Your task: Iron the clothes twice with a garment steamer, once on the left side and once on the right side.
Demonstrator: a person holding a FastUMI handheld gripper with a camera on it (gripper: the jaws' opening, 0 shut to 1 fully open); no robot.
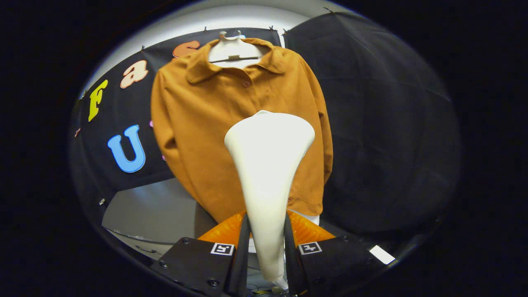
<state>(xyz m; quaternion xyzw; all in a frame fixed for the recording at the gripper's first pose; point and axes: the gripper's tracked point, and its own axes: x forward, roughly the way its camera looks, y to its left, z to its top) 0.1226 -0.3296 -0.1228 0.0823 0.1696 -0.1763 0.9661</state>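
Note:
An orange-brown buttoned shirt [206,123] hangs on a pale hanger [233,49] against the booth's black cloth wall, straight ahead of me. My gripper [266,231] is shut on the slim handle of a white garment steamer [268,165], both fingers pressing its sides. The steamer's wide head points up and forward and covers the shirt's lower middle and right front. I cannot tell whether the head touches the cloth. The shirt's hem shows just above my fingers.
A black cloth wall [383,123] stands behind and to the right of the shirt. A pale grey floor or wall panel [152,210] with a thin cable lies below left of the shirt. A small white tag [381,254] lies low to the right.

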